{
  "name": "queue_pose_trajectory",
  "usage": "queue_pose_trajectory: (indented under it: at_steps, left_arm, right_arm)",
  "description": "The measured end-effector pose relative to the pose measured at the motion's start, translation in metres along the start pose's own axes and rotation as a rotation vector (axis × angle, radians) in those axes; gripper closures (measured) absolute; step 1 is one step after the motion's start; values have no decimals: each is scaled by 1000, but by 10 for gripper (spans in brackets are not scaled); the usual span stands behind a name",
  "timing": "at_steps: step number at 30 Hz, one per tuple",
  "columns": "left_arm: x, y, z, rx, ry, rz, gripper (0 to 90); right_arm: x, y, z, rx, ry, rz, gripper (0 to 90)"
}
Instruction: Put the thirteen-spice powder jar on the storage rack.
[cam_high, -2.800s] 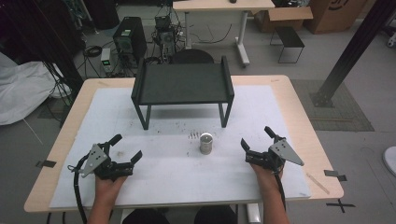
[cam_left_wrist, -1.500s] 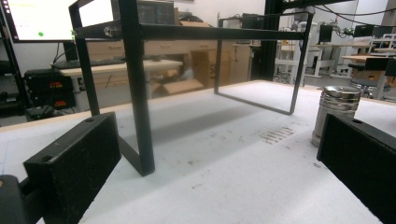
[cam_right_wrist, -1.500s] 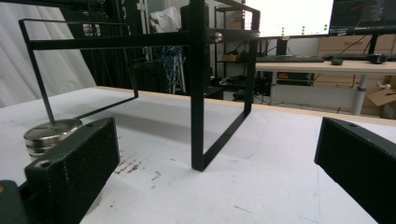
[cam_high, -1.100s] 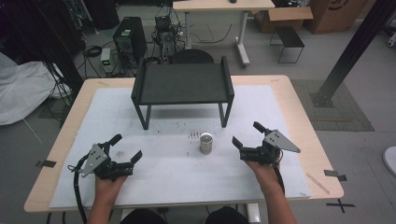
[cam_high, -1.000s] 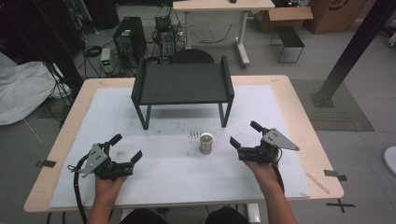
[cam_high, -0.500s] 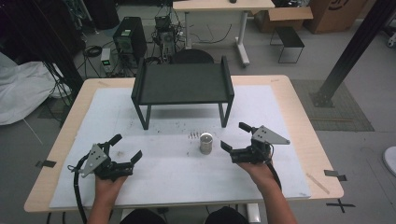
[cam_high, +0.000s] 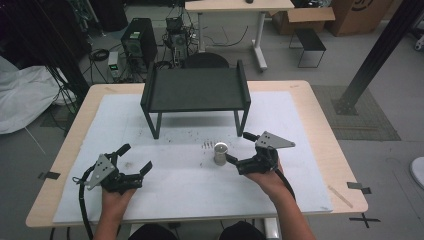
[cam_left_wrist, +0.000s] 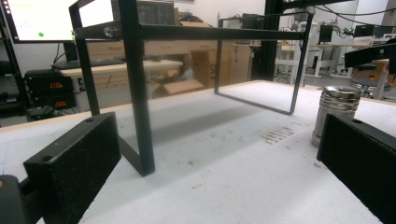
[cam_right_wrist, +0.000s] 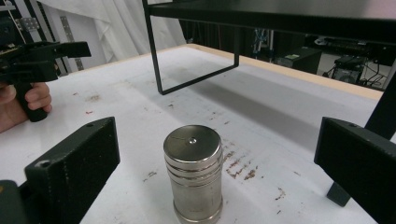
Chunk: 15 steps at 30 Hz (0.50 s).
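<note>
A small steel cylinder (cam_high: 220, 152) stands upright on the white mat, in front of the black metal shelf (cam_high: 195, 90). My right gripper (cam_high: 238, 148) is open just right of it, its jaws wide on either side of the cylinder (cam_right_wrist: 193, 175) without touching. The left gripper (cam_high: 134, 159) rests open near the mat's front left, held in a hand, nothing between its jaws. From the left gripper view the cylinder (cam_left_wrist: 334, 114) stands off to the right, behind the right jaw.
The shelf stands on thin legs (cam_left_wrist: 137, 93) with open room beneath it. Rust-coloured marks (cam_right_wrist: 238, 168) dot the white mat (cam_high: 300, 130). Past the wooden table's far edge (cam_high: 280, 83) are computers, cables and a second desk (cam_high: 235, 7).
The right gripper has moved left across the mat from the right side until its open jaws flank the cylinder. The left gripper has stayed still.
</note>
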<state>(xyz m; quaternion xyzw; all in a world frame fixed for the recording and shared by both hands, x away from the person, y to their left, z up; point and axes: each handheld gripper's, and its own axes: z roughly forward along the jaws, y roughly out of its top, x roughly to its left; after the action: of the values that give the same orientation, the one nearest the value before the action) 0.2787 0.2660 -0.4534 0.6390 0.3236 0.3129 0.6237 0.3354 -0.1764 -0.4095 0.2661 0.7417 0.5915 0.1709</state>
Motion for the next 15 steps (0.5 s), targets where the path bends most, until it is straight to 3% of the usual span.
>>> queue_pose_trajectory:
  at_steps: [15]
  left_arm:
    - [0,0,0,0,-1,2,2]
  right_arm:
    - [-1,2,8,50,34,2,0]
